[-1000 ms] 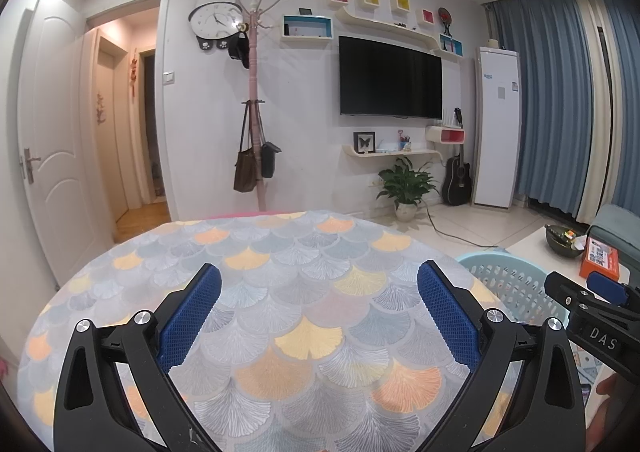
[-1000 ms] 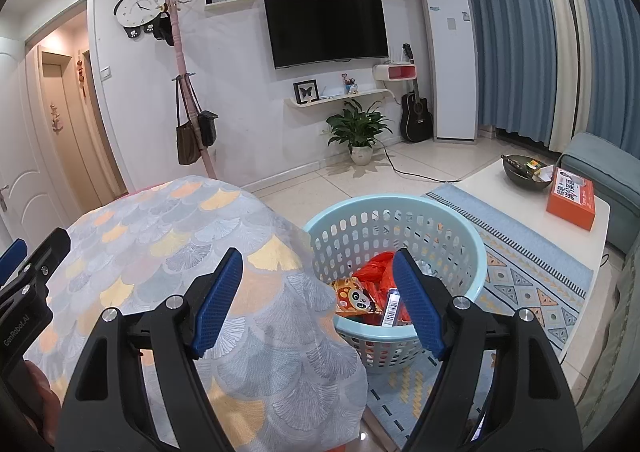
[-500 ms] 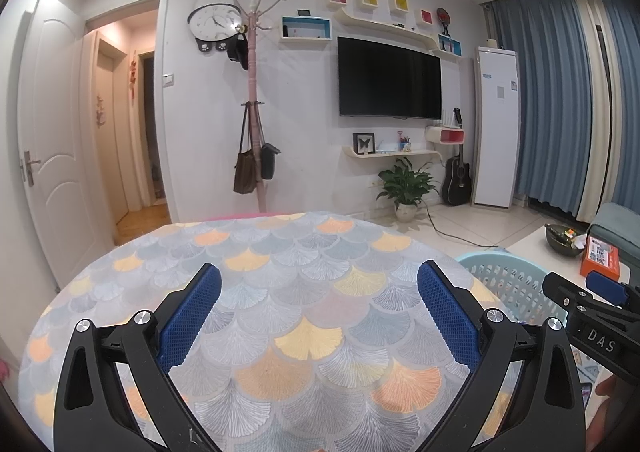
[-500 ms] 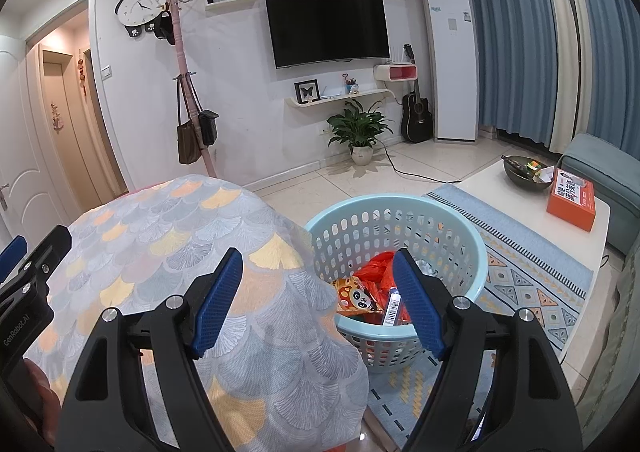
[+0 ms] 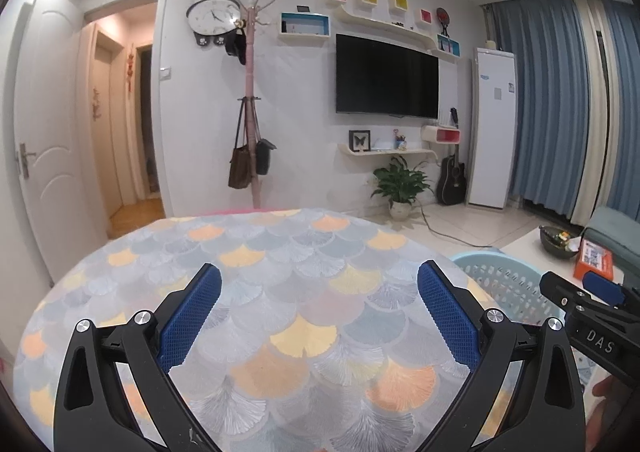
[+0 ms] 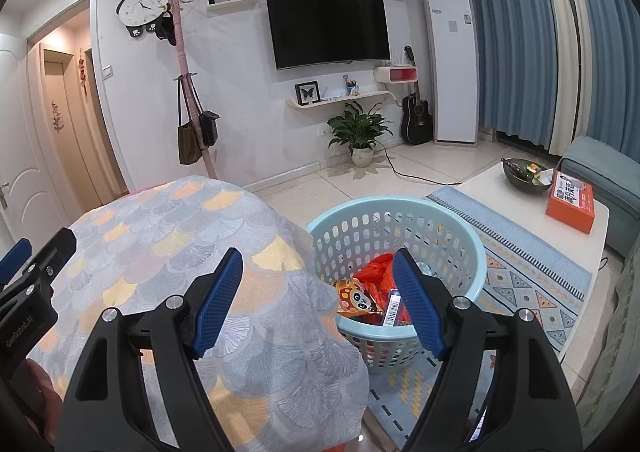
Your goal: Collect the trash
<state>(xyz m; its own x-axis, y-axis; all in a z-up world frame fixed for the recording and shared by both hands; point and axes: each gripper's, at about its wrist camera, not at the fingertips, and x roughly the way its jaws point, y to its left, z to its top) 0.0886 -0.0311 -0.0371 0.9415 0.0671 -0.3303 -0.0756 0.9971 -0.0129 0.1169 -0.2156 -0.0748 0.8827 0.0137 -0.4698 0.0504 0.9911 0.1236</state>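
A light blue plastic basket (image 6: 452, 228) stands on the floor to the right of the round table (image 6: 168, 236). It holds trash: red wrappers (image 6: 378, 266), a panda snack packet (image 6: 356, 298) and a barcoded packet (image 6: 391, 307). My right gripper (image 6: 318, 294) is open and empty, held over the table's right edge and the basket's near rim. My left gripper (image 5: 318, 310) is open and empty above the tabletop (image 5: 280, 252). The basket also shows in the left wrist view (image 5: 508, 284). The right gripper's tip shows at the far right there (image 5: 588, 296).
A scale-pattern cloth covers the table. A white coffee table (image 6: 532, 203) with an orange box (image 6: 570, 203) and a dark bowl (image 6: 524, 171) stands to the right on a patterned rug (image 6: 528, 280). A coat rack (image 6: 192, 99), plant (image 6: 360, 131) and TV (image 6: 328, 29) line the far wall.
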